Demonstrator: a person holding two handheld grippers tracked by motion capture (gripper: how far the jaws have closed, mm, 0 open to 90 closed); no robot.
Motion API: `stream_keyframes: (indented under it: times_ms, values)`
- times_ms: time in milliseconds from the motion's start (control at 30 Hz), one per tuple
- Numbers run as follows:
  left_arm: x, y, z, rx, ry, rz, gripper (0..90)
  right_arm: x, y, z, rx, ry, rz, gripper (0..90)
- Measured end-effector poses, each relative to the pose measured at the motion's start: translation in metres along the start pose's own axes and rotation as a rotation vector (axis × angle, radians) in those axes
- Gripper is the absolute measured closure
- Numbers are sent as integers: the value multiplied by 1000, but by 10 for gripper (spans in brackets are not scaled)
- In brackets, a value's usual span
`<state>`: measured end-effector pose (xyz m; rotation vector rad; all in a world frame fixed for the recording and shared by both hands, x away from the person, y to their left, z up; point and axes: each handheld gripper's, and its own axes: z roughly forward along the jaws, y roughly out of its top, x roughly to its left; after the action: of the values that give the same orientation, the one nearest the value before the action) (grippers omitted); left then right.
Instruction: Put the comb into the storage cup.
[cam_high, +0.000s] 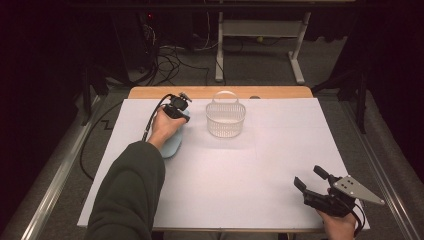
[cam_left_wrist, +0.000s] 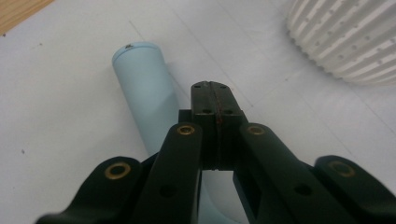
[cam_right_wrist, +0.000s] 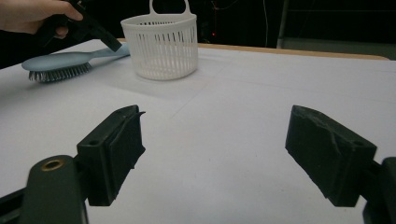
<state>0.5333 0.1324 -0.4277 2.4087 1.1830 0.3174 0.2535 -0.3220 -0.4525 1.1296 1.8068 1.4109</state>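
A light blue hairbrush (cam_high: 173, 144) lies on the white sheet at the left, bristles down, its handle (cam_left_wrist: 144, 88) pointing toward the white slotted basket (cam_high: 225, 119). My left gripper (cam_high: 182, 116) is over the handle end with its jaws pressed together and nothing between them; in the left gripper view (cam_left_wrist: 212, 91) the handle runs under and to the left of the jaws. The right gripper view shows the brush (cam_right_wrist: 56, 63), the basket (cam_right_wrist: 161, 44) and the left gripper (cam_right_wrist: 100, 35) far off. My right gripper (cam_high: 308, 176) (cam_right_wrist: 215, 149) rests open and empty near the front right.
The white sheet (cam_high: 250, 165) covers a wooden table whose far edge (cam_high: 220, 92) shows behind the basket. The basket (cam_left_wrist: 345, 37) stands upright with its handle up, just right of the left gripper. Cables and a desk frame lie on the floor beyond.
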Motion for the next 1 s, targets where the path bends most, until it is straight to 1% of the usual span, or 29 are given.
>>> stream_keyframes:
  times_ms: [133, 233, 533, 733, 833, 1000]
  values:
    - [3, -1, 1, 7, 7, -12, 900, 0, 0, 0, 0, 1, 0, 194]
    - [4, -1, 1, 6, 12, -14, 900, 0, 0, 0, 1, 1, 0, 194]
    - [8, -3, 2, 27, 24, -24, 900, 0, 0, 0, 0, 1, 2, 194]
    - [14, -8, 0, 40, 30, -33, 900, -1, 0, -1, -3, 3, 2, 195]
    - [17, -11, -1, 40, 34, -46, 900, -1, 0, -1, -3, 4, 1, 195]
    - [20, -15, -2, 46, 39, -49, 900, 0, 0, 0, -1, 4, 0, 195]
